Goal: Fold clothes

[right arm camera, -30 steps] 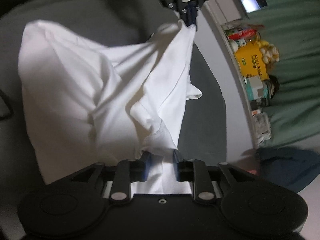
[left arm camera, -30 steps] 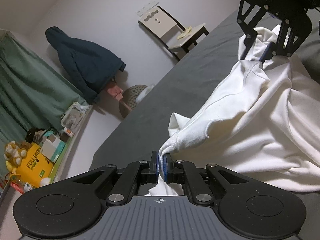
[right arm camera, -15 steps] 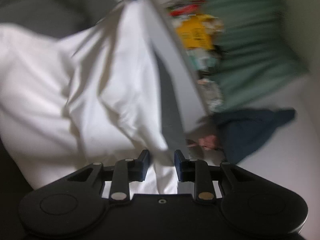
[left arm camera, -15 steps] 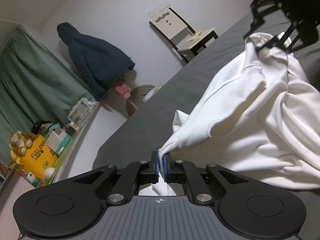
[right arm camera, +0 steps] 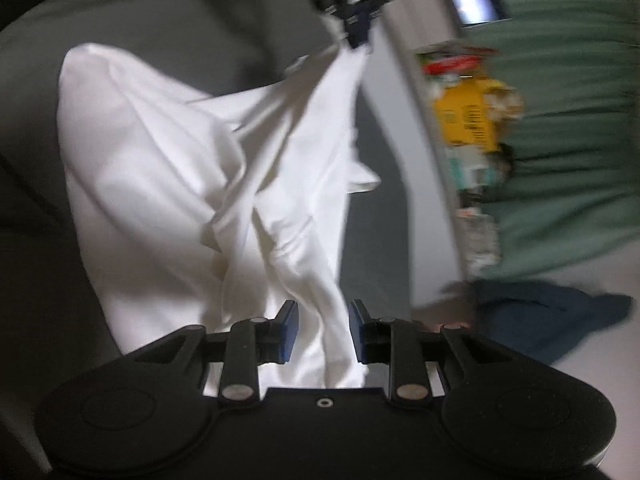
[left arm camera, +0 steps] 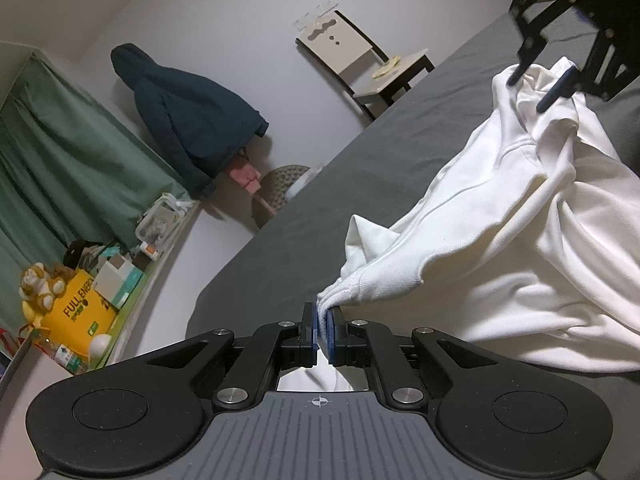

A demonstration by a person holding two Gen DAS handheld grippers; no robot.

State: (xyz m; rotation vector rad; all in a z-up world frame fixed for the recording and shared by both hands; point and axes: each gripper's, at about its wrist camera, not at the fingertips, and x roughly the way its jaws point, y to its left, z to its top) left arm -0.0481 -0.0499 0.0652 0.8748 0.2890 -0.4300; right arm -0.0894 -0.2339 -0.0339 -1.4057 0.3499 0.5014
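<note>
A white garment (left arm camera: 520,240) lies bunched on the grey bed (left arm camera: 360,168) and is stretched between both grippers. My left gripper (left arm camera: 322,316) is shut on its ribbed hem corner at the near edge of the bed. At the top right, my right gripper (left arm camera: 538,84) holds a raised fold of the cloth above the bed. In the right wrist view the white garment (right arm camera: 180,160) runs from my right gripper (right arm camera: 322,316), whose jaws are closing on a thick twist of fabric, up to the left gripper (right arm camera: 358,28). Part of this view is blurred.
A chair (left arm camera: 360,52) stands beyond the bed by the wall. A dark blue jacket (left arm camera: 188,120) hangs on the wall above a woven basket (left arm camera: 284,188). A ledge by the green curtain (left arm camera: 60,160) holds a yellow box (left arm camera: 76,312), a plush toy and several small items.
The right gripper's jaws have narrowed around the fabric bunch, and it has shifted toward the upper right of the left wrist view. The left gripper has kept its hold on the hem.
</note>
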